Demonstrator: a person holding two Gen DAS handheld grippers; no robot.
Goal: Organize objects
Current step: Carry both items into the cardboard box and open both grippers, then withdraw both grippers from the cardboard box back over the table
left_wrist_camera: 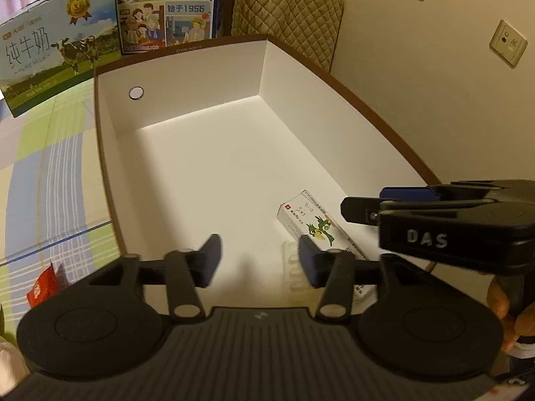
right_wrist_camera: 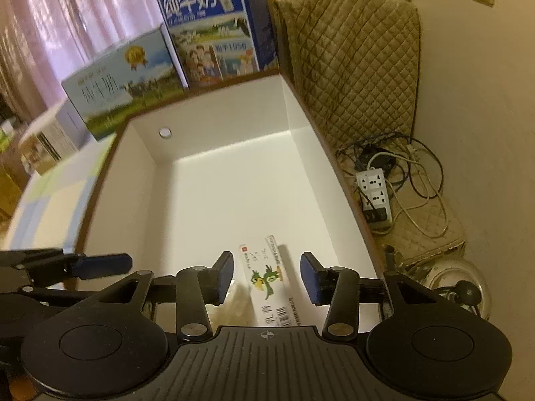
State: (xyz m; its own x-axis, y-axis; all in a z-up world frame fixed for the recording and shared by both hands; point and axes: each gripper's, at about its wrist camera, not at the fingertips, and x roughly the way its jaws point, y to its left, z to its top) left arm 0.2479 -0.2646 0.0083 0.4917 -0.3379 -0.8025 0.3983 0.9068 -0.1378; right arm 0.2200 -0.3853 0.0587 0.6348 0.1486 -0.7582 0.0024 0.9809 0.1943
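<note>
- The left gripper [left_wrist_camera: 259, 258] hovers over the near end of a white-lined cardboard box [left_wrist_camera: 187, 77] with a brown rim, its blue-padded jaws spread apart and holding nothing.
- The right gripper [right_wrist_camera: 266, 277] hangs over the same box [right_wrist_camera: 301, 110], jaws likewise parted and empty; in the left wrist view it [left_wrist_camera: 361, 212] enters from the right, above the box's right rim.
- A small white medicine carton [right_wrist_camera: 267, 277] printed with a green bird lies flat on the box floor, near the near right corner, seen between the right gripper's jaws but below them.
- Just left of the carton lies a clear blister strip [left_wrist_camera: 292, 267], blurred in both views.
- Beyond the box's far wall stand two milk cartons: a pale one with a cow picture [left_wrist_camera: 50, 50] on the left and a blue one [left_wrist_camera: 165, 6] beside it.
- A quilted tan cover [right_wrist_camera: 354, 60] is at the far right.
- A white power strip [right_wrist_camera: 374, 197] with tangled cables lies right of the box.
</note>
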